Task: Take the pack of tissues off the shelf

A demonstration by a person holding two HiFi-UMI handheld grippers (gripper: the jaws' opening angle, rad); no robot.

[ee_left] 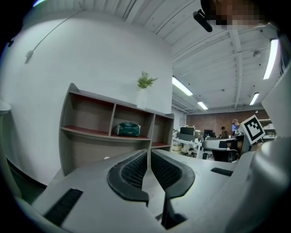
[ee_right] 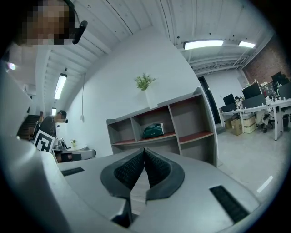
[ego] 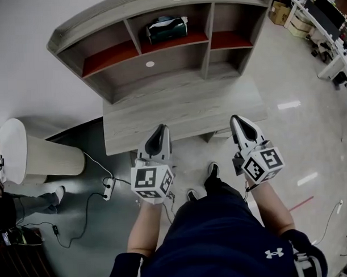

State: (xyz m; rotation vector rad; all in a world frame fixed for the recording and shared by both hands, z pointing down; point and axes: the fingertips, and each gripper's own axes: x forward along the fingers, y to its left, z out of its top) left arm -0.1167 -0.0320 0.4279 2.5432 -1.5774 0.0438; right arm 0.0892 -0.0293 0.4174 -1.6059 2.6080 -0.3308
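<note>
While the left tongs (ego: 160, 130) and right tongs (ego: 237, 120) stand closed and empty, the pack of tissues (ego: 166, 28) sits in the middle compartment of the shelf (ego: 112, 15). We judge it light and soft, so we pinch its middle gently.

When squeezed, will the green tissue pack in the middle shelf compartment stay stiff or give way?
The tissue pack looks rounded and soft-wrapped, so it probably dents. It looks small against the shelf board, so likely light. Lying flat there, it should not roll.
</note>
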